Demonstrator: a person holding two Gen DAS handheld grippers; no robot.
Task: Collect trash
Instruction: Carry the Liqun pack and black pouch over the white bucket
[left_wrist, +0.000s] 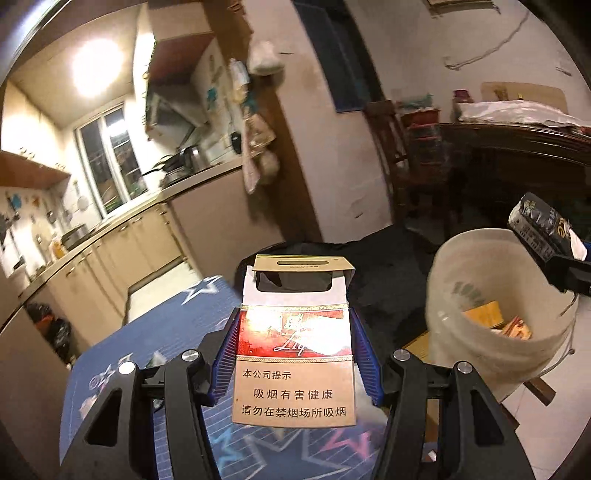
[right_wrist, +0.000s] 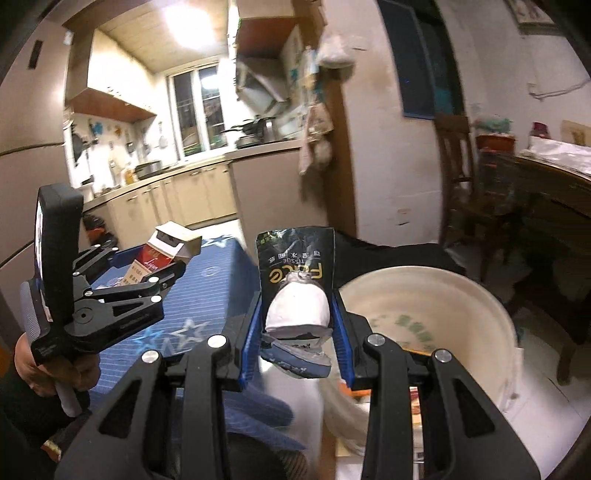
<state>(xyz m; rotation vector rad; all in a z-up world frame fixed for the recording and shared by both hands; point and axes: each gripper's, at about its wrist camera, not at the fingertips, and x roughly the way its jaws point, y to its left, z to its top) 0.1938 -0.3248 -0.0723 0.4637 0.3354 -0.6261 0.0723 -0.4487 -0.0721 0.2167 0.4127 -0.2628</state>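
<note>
My left gripper (left_wrist: 295, 325) is shut on an empty red and tan cigarette pack (left_wrist: 295, 354) with its lid flipped up; the same pack (right_wrist: 159, 254) shows at the left of the right wrist view, above the blue table. My right gripper (right_wrist: 297, 314) is shut on a crumpled black tissue packet (right_wrist: 295, 280) with white tissue poking out, just left of the bucket's rim. That packet (left_wrist: 535, 229) also appears over the bucket's far right edge in the left wrist view. The white plastic bucket (left_wrist: 476, 258) (right_wrist: 491, 306) stands to the right and holds some cardboard scraps.
A blue star-patterned tablecloth (left_wrist: 147, 332) (right_wrist: 207, 291) covers the table below both grippers. A hand (right_wrist: 33, 365) holds the left gripper's handle. Behind are kitchen counters (left_wrist: 122, 236), a dark wooden table (left_wrist: 517, 147) and a chair (right_wrist: 458, 155).
</note>
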